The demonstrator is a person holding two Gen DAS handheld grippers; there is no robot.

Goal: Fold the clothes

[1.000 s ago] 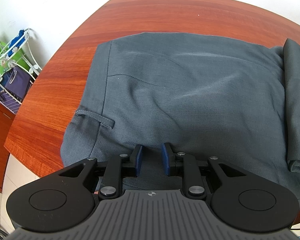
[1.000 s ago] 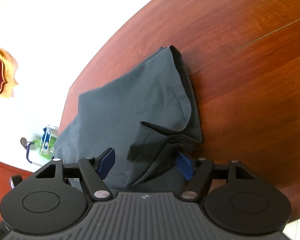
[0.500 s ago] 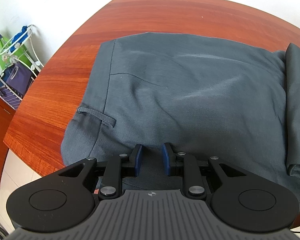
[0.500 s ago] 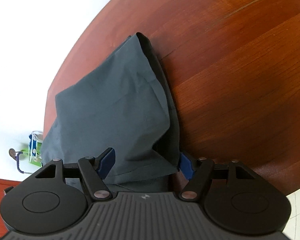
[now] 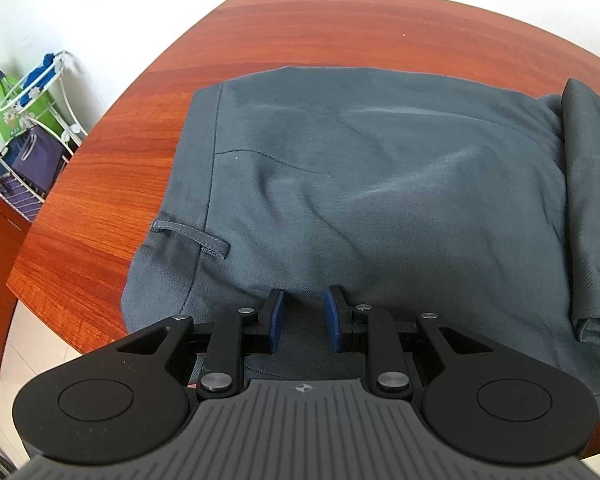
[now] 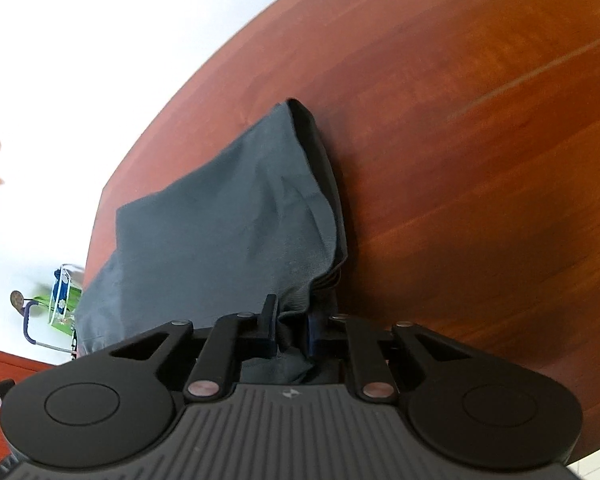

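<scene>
The folded grey woven trousers [image 5: 380, 200] lay spread on the reddish-brown wooden table [image 5: 340, 28], reaching ahead of both pairs of fingers. The left gripper [image 5: 302, 316] pointed down at the near edge, its blue-padded fingers [image 5: 277, 316] narrowly parted with cloth lying between them; whether the pads actually pinched that cloth could not be told. The right gripper [image 6: 290, 330] was closing, with a bunched corner of the doubled-over fabric gathered between its pads. Beyond its fingers the flap rose loosely to a peak [image 6: 296, 108]. The chief risk seemed a partial catch: the right pads might hold only the top layer, so lifting would peel the stack apart, while an unsecured left edge might drag across the table and skew the fold.
</scene>
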